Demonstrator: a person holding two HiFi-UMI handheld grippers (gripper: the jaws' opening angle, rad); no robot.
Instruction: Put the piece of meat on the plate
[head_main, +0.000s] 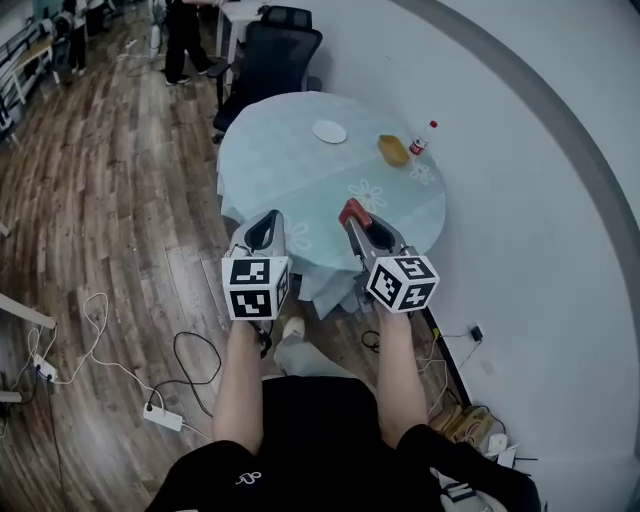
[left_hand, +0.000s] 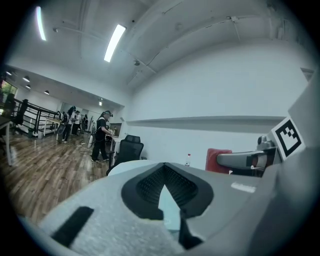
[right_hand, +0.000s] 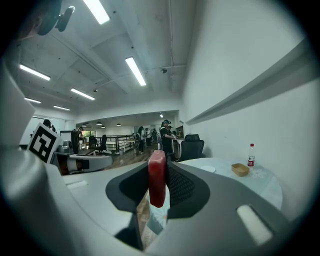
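Observation:
The piece of meat (head_main: 352, 210) is a red slab clamped upright between the pads of my right gripper (head_main: 362, 222), which is shut on it. In the right gripper view the meat (right_hand: 156, 177) stands in the jaws of that gripper (right_hand: 158, 172). The white plate (head_main: 329, 131) lies on the far side of the round table (head_main: 290, 170), well ahead of both grippers, and also shows in the right gripper view as a plate (right_hand: 207, 169). My left gripper (head_main: 266, 228) hovers beside the right one at the table's near edge. Its tips (left_hand: 163, 167) meet with nothing between them.
A tan wooden bowl (head_main: 393, 150) and a red-capped bottle (head_main: 423, 138) stand at the table's right side. A black office chair (head_main: 275, 55) is behind the table. Cables and a power strip (head_main: 160, 415) lie on the wooden floor at left. People stand far back.

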